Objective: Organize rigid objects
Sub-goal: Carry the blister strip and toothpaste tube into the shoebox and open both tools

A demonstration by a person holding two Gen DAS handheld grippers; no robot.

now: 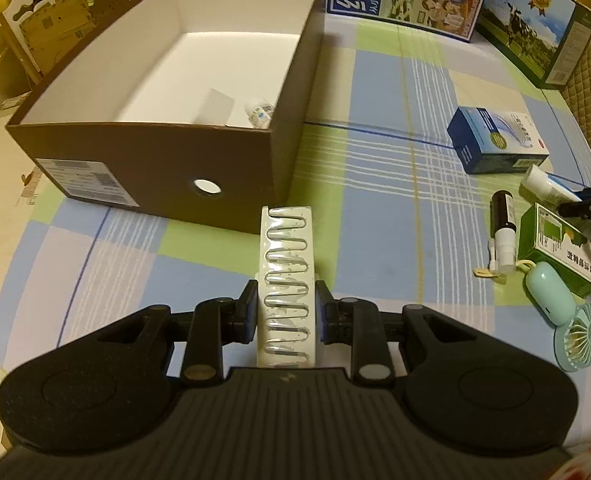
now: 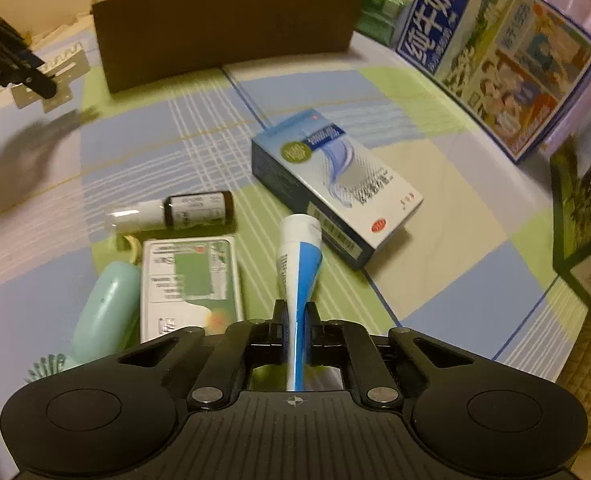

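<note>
My left gripper is clamped on a white blister strip, the pads pressing on its two long edges near the lower half. The strip stands on edge between the jaws and points toward the near wall of the brown box, which sits open at the far left of the checked tablecloth. It looks light and thin, stiff along its length but likely to buckle if squeezed harder, so I judge the edge hold low on the strip to be right. A small bottle already lies inside the box by its right wall.

My right gripper has its jaws closed on the flat crimped tail of a blue-and-white tube, whose cap end rests touching the corner of the blue carton. The tube is soft and probably slick; held by the tail it may sag or swing, and a hold nearer the middle would carry it more steadily.

Just to the left of the tube lie a green-and-white box, a dark spray bottle and a mint hand fan, all near the right edge of the cloth. The cartons look rigid and light, best taken across their narrow sides.
</note>
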